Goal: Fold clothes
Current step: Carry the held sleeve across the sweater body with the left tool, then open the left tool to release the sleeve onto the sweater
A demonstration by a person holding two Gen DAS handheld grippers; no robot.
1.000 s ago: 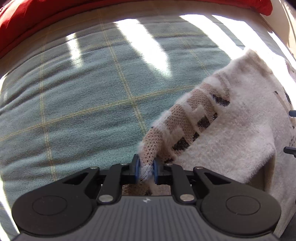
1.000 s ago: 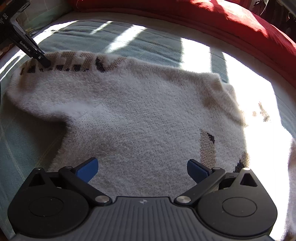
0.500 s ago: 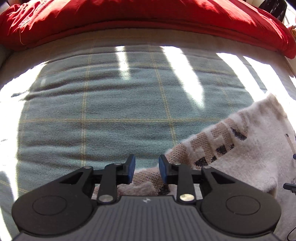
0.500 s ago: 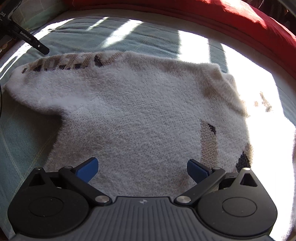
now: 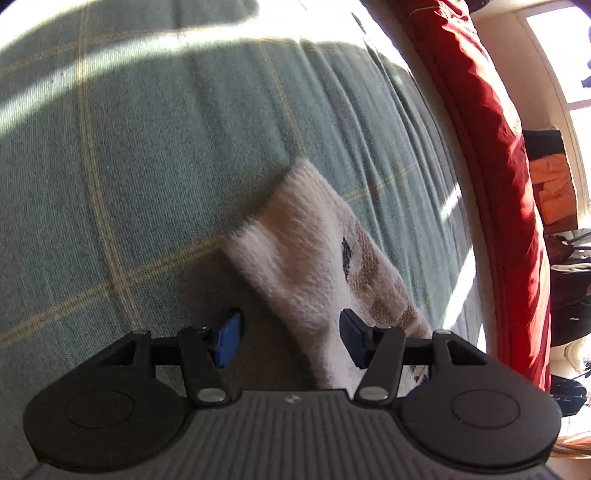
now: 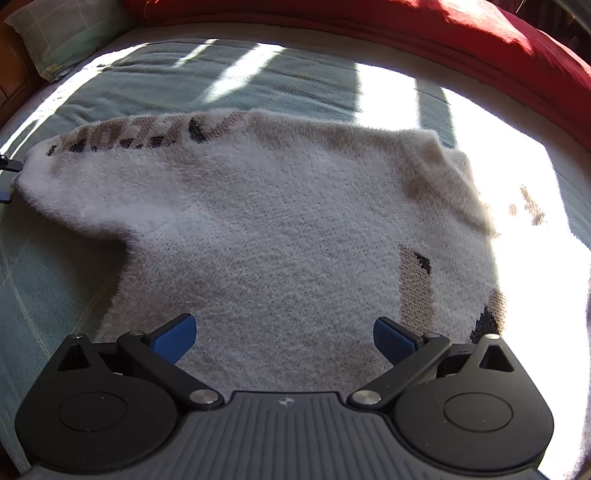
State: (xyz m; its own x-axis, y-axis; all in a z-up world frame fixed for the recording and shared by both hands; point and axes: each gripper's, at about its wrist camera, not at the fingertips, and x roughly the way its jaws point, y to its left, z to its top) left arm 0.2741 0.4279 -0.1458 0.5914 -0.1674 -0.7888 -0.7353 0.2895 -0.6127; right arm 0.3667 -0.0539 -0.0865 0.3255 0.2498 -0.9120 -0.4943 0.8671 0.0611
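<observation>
On the bed, in the left wrist view, the left gripper (image 5: 290, 341) hangs over a green checked blanket (image 5: 147, 147) with thin yellow lines. Its jaws are opening, the blue pads (image 5: 226, 341) standing apart with nothing pressed between them. A sleeve (image 5: 317, 258) of the fluffy white sweater runs up from between the jaws towards the middle of the picture, lying flat on the blanket, its cuff end farthest from the camera. Tan and dark knitted marks show along the sleeve's right edge. The right pad sits over the sleeve's edge; whether it touches the wool cannot be told. A red cover (image 5: 491, 166) runs down the right side, past the blanket's edge, and sunlight falls in stripes across the cloth.

In the right wrist view, the right gripper (image 6: 284, 338) is held above the body of the sweater (image 6: 277, 229), its jaws spread wide and released, both blue pads clear of each other with only the knit below them. The sweater lies spread on the same blanket (image 6: 55, 277), one sleeve stretched to the left with dark and tan lettering along its upper edge, the right part washed out by strong sun. A tan and black patch shows near the right pad. The red cover (image 6: 480, 33) borders the far edge, and a pale checked pillow (image 6: 62, 40) lies at the upper left corner.
</observation>
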